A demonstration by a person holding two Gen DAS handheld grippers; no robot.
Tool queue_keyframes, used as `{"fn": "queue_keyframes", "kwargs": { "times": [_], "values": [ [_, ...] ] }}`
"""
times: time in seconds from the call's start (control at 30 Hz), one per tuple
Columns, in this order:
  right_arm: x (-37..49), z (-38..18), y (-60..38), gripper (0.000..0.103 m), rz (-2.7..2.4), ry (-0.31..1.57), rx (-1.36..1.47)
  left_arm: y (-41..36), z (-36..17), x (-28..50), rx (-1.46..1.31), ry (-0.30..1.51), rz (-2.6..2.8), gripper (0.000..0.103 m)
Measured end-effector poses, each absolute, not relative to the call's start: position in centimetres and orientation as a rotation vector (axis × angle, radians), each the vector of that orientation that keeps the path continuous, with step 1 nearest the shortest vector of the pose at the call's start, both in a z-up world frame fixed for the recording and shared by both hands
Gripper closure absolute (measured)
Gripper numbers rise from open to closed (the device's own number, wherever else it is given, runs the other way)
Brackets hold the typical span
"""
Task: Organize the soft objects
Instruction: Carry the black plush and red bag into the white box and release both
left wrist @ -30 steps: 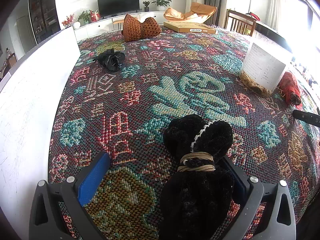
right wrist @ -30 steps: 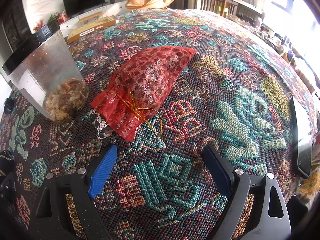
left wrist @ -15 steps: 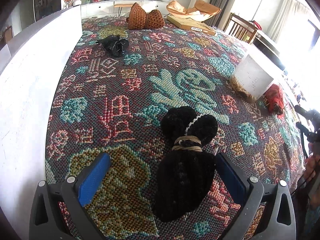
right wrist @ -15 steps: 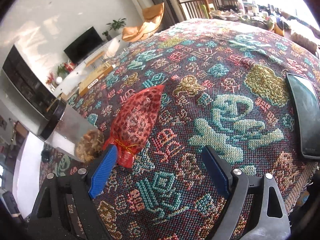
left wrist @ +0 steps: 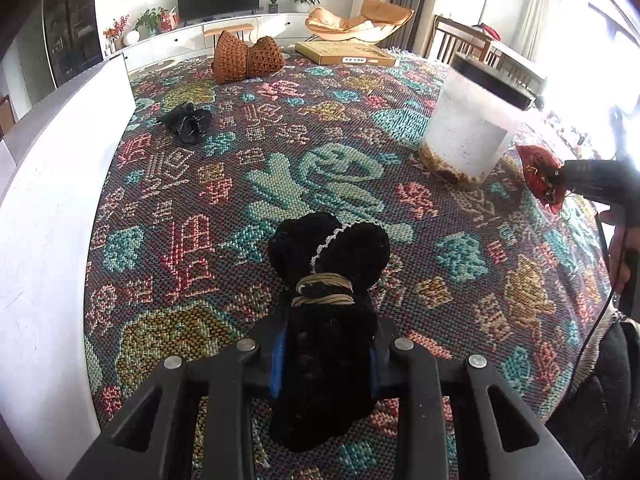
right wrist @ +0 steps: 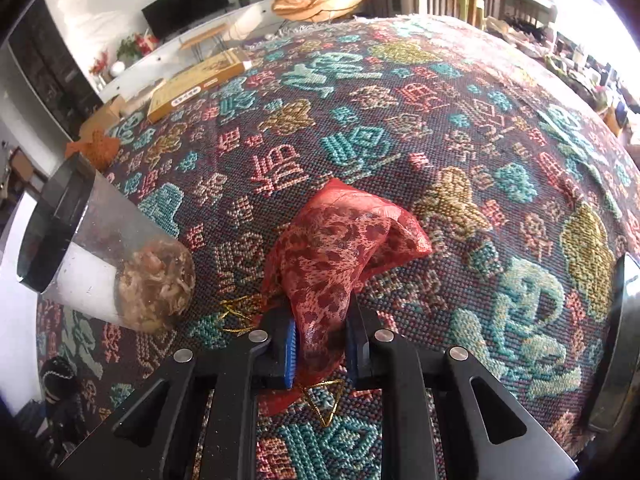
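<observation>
My left gripper (left wrist: 326,360) is shut on a black fuzzy pouch (left wrist: 328,280) tied with a tan band, which lies on the patterned tablecloth (left wrist: 240,160). My right gripper (right wrist: 320,340) is shut on a red mesh pouch (right wrist: 340,244) with a gold drawstring; the pouch also shows at the right of the left wrist view (left wrist: 540,172). A small black pouch (left wrist: 186,122) and an orange woven pouch (left wrist: 248,58) lie farther back on the table.
A translucent plastic tub (left wrist: 468,136) with a black rim and dried bits inside stands at the right; it shows at the left in the right wrist view (right wrist: 100,256). A flat cardboard box (left wrist: 344,54) lies at the far edge. A white board (left wrist: 52,184) runs along the left. A phone (right wrist: 616,344) lies at right.
Both grippers have closed: the left on the black fuzzy pouch, the right on the red mesh pouch, after moving in on them.
</observation>
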State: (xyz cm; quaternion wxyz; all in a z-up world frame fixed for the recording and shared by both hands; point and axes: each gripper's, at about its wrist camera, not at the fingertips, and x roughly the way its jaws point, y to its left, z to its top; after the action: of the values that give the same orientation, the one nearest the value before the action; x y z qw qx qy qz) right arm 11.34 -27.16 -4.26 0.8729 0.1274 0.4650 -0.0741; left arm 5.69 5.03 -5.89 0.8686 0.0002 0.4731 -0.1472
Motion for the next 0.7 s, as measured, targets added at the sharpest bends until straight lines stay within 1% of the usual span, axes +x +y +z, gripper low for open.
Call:
{"fn": "queue_keyframes", "kwargs": {
  "times": [0.17, 0.33, 0.53, 0.7],
  "values": [
    [6.4, 1.7, -26.5, 0.084, -0.136, 0.822, 0.193, 5.6, -1.8, 4.1, -0.127, 0.93, -0.395, 0.073],
    [4.1, 7.3, -22.2, 0.083, -0.031, 0.721, 0.116, 8.3, 3.4, 2.6, -0.194, 0.835, -0.402, 0.073],
    [2.7, 11.8, -12.2, 0.083, 0.21, 0.669, 0.062, 17.2, 7.8, 1.1, -0.246, 0.747, -0.271, 0.073],
    [3.0, 13.4, -1.4, 0.083, 0.498, 0.711, 0.098, 27.3, 8.8, -0.9, -0.267, 0.725, -0.048, 0.073]
  ]
}}
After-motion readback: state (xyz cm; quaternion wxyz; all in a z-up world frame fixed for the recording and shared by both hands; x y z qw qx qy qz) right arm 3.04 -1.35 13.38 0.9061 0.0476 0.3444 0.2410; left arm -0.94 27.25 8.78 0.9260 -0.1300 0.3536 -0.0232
